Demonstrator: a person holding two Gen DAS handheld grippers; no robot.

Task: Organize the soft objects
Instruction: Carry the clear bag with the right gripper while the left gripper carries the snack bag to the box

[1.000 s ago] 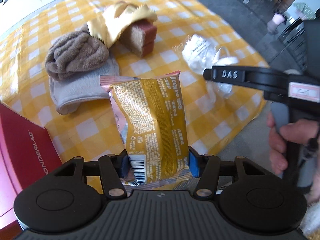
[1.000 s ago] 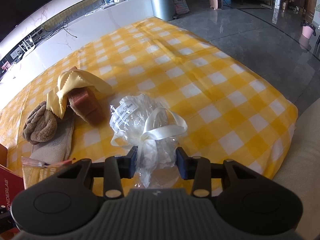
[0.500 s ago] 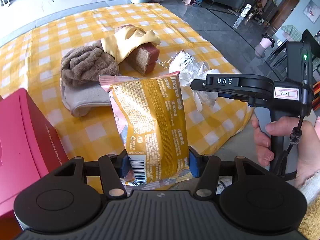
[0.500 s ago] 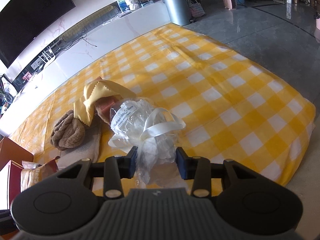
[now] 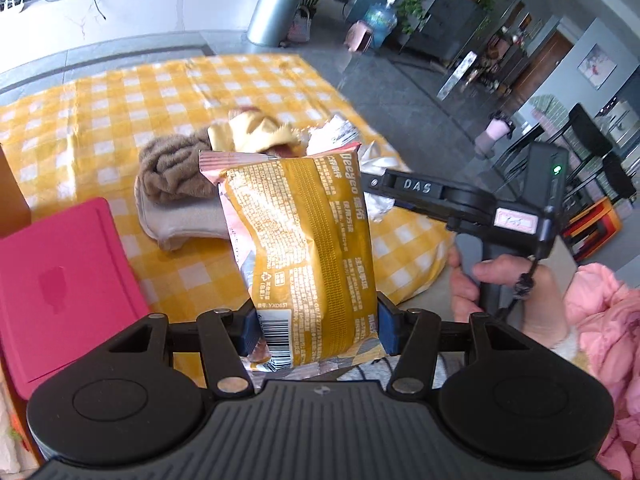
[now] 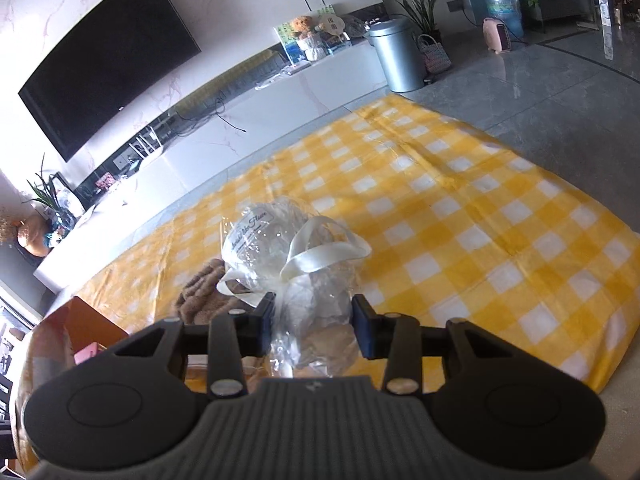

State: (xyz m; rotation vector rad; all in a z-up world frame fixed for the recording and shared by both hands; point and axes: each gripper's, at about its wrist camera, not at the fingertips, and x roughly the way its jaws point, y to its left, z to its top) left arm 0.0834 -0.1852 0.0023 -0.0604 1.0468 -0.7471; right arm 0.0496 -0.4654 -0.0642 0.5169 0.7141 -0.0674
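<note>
Rolled towel (image 5: 172, 172) on folded towel (image 5: 180, 224), cloth (image 5: 256, 136) behind, lidded box (image 5: 60, 280) left, all on tablecloth (image 5: 120, 96)

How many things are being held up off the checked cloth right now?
2. The snack packet is clamped in the left hand-held gripper; the clear ribboned bag is in the right hand-held gripper. Nothing else looks lifted.

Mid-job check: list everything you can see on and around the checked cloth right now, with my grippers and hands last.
snack packet: 1, gold, between the left pads, lifted
cellophane bundle: 1, clear with cream ribbon, between the right pads
brown towel: 1, on the grey towel
grey towel: 1, on the cloth
yellow cloth: 1, draped behind the towels
checked cloth: 1, yellow-white
pink lid: 1, left
bin: 1, silver, far floor
left gripper: black
right gripper: black
hand: 1, on the right gripper's handle
</note>
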